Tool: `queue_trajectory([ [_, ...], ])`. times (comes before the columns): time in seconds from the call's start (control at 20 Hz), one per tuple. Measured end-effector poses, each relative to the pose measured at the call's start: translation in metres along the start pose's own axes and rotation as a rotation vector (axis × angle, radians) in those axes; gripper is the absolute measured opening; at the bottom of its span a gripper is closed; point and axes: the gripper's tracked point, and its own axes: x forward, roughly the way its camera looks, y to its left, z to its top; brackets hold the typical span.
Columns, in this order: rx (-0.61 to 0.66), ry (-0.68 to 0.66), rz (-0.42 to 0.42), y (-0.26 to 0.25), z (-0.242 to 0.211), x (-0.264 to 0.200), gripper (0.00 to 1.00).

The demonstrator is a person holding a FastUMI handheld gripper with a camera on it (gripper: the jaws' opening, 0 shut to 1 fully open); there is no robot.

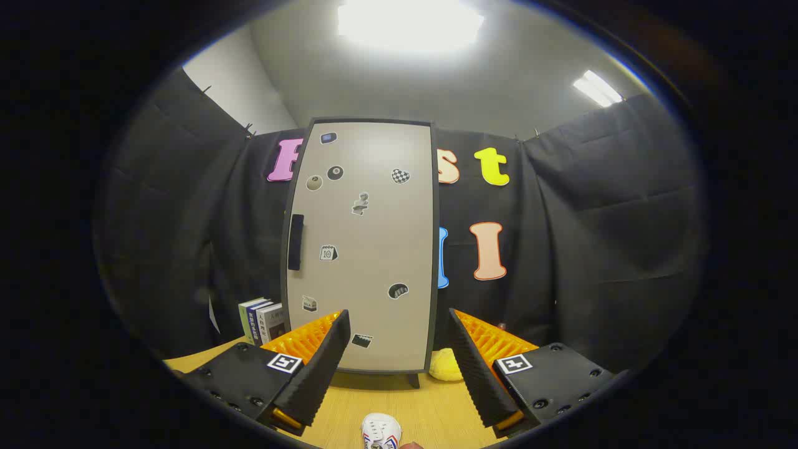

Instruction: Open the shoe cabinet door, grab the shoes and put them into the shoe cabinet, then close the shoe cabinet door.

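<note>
A wooden table (430, 408) is seen with the shoe cabinet (365, 249) door shut; gripper (399, 340) fingers are spread apart, empty, a white shoe (381, 431) below them.

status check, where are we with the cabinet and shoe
Gripper open, empty. Shoe cabinet door shut, beyond the fingers, handle untouched. White shoe on table between fingers. Nothing blocking the door.

- We saw black cloth (611, 218) hung as the booth's wall on the left, far and right sides.
- Above it we saw a pale grey ceiling (499, 81), with one broad bright light (408, 22) overhead and a smaller strip light (597, 87) to the right.
- A light wooden table (430, 408) lay near us.
- Some books (263, 320) stood upright at its far left.
</note>
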Motion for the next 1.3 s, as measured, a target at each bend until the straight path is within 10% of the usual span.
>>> queue_trajectory([
  [1.3,0.016,0.012,0.057,0.029,0.006,0.032,0.97],
])
